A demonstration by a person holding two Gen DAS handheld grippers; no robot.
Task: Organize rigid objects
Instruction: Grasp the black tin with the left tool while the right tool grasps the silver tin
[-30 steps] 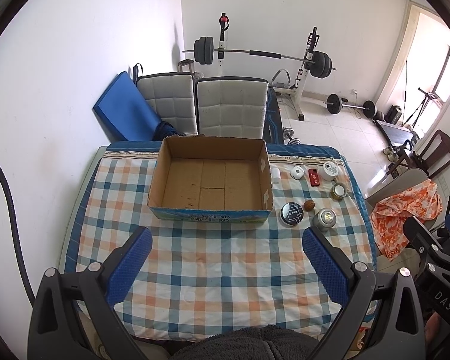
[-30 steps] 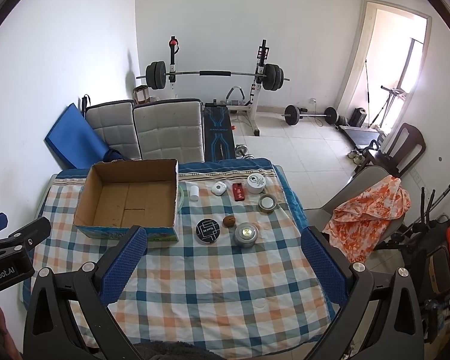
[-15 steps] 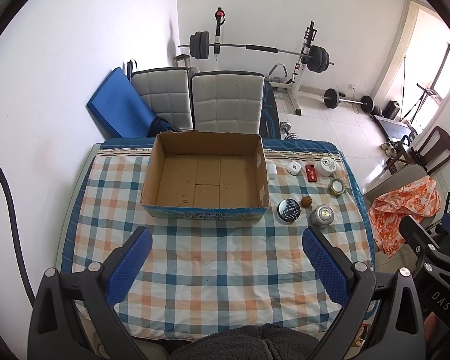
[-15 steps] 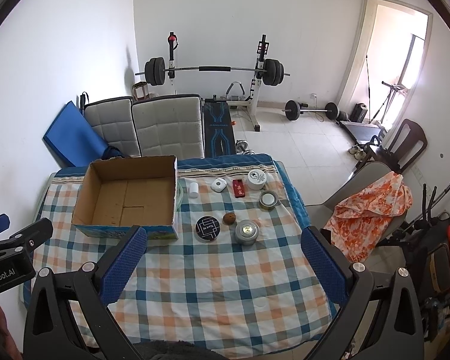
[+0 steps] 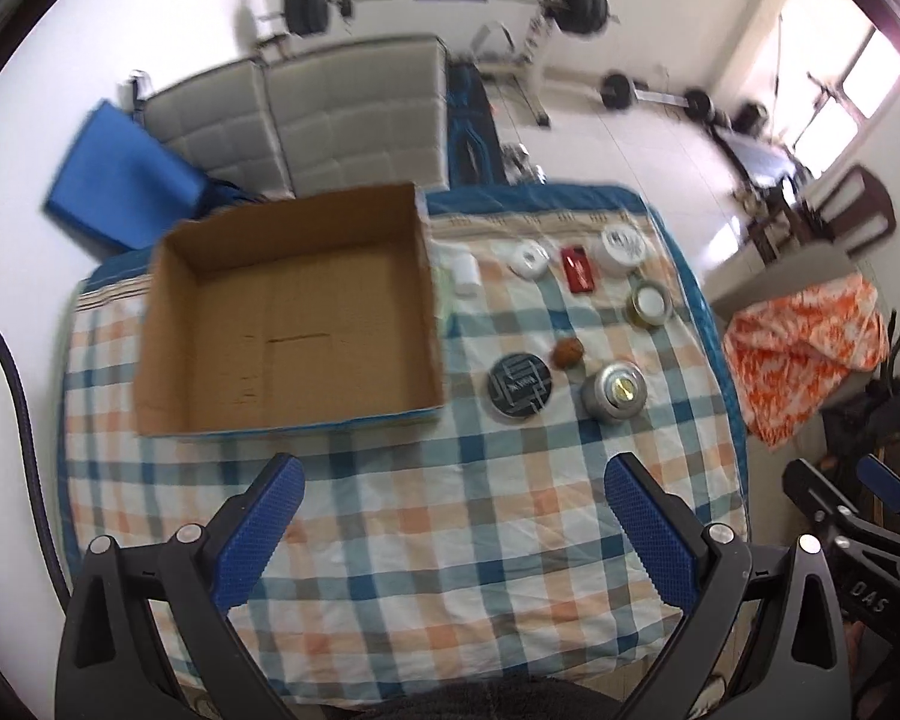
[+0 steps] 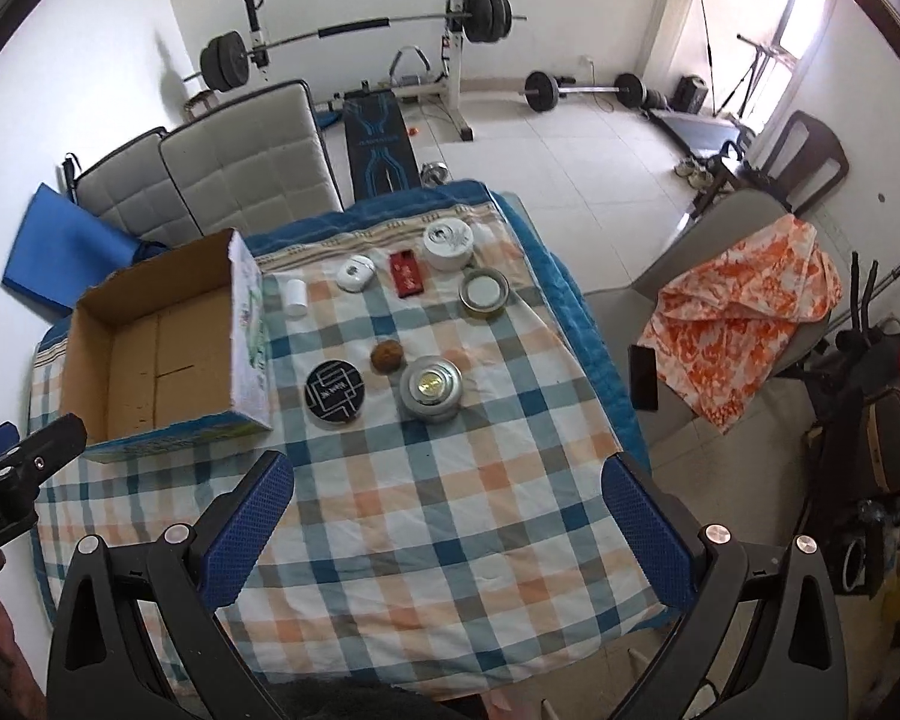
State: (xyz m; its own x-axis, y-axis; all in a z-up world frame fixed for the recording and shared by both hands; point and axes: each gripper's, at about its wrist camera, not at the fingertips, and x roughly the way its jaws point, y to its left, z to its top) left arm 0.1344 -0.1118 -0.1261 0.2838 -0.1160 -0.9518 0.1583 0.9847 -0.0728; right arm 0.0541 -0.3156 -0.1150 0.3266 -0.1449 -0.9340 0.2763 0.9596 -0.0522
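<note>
On the desk, under a checked cloth: one open cardboard box, empty, at the left; eight small rigid items in a loose cluster just right of it, none touching the box.

Items, far row: white bottle, white disc, red case, white jar, gold-rimmed tin. Near row: black round tin, brown ball, silver tin.

Left gripper: fingers spread wide, holding nothing, above the near cloth in front of the box. Right gripper: fingers spread wide, empty, above the cloth short of the silver tin.

Change over the last second: both cameras had closed in on the desk, so box and items showed larger than a second before; the left view was blurred and swung, which suggested a fast move. The items themselves had kept their places.

Meaning for the task: nothing was boxed yet; this read as the approach to a first pick. The near-row items lay closest to the right gripper, so one of them seemed the likely first target, with the box as the evident destination.
</note>
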